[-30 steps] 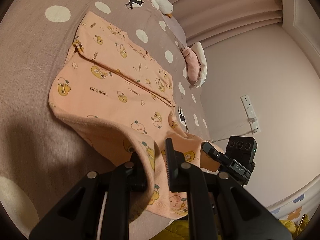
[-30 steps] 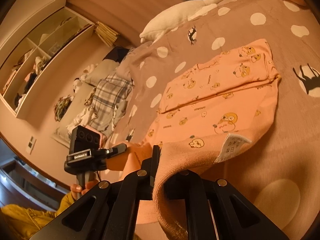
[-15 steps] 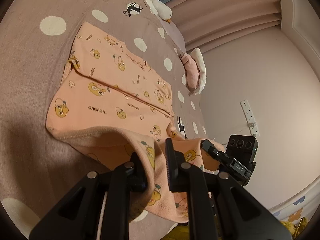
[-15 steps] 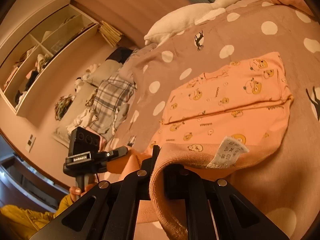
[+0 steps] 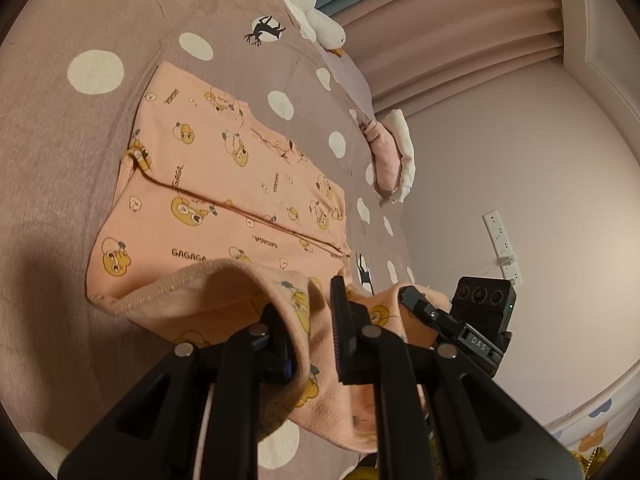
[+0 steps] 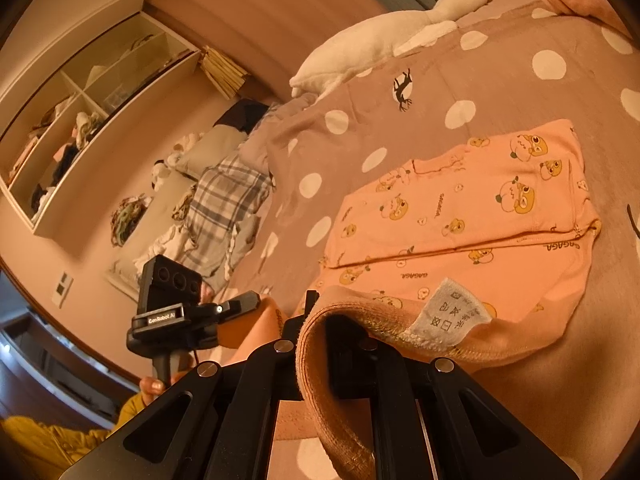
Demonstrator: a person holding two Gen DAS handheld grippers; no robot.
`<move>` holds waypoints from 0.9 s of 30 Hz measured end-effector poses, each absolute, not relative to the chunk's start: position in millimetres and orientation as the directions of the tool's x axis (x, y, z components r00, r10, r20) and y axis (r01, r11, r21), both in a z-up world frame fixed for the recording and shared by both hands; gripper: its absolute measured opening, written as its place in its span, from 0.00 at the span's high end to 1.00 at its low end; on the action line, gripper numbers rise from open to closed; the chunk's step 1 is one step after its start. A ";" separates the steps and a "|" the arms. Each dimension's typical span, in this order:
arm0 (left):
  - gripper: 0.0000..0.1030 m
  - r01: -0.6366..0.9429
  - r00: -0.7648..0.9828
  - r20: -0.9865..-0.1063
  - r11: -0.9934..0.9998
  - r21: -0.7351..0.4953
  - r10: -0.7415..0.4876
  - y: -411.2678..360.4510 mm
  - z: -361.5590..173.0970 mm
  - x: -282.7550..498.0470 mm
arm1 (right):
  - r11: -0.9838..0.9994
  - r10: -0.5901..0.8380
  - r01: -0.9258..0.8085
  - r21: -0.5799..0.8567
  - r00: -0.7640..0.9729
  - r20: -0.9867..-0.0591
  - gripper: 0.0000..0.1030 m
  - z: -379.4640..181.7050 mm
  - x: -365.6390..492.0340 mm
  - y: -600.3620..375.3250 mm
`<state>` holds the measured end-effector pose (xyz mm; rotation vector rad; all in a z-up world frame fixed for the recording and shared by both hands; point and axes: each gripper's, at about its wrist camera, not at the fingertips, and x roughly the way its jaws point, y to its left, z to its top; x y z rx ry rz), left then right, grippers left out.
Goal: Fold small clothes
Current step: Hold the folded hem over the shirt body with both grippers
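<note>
Two grippers, left (image 5: 316, 332) and right (image 6: 320, 344), jaws clamped on one garment (image 5: 240, 184).

The garment (image 5: 240, 184) lies on the bedspread (image 5: 60, 160), plush goose (image 6: 384, 36) behind it.

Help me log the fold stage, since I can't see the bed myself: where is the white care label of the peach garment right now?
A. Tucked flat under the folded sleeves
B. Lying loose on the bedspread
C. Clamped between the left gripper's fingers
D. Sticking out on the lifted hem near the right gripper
D: in the right wrist view the care label sticks out of the peach garment on its raised hem, beside the right gripper.
</note>
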<state>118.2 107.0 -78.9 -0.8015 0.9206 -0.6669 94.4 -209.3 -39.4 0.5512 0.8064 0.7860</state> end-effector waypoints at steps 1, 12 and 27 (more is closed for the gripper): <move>0.89 0.160 0.454 -0.423 0.539 -0.827 -0.784 107.5 -78.3 119.1 | 0.600 0.788 -0.400 0.693 0.445 -0.425 0.92 -39.1 94.7 -209.4; 0.89 0.161 0.489 -0.401 0.532 -0.831 -0.774 119.1 -72.8 126.5 | 0.627 0.765 -0.379 0.681 0.466 -0.445 0.92 -35.2 107.1 -208.8; 0.89 0.155 0.501 -0.387 0.521 -0.840 -0.774 124.9 -74.0 134.1 | 0.639 0.753 -0.361 0.679 0.471 -0.459 0.92 -36.6 118.1 -208.9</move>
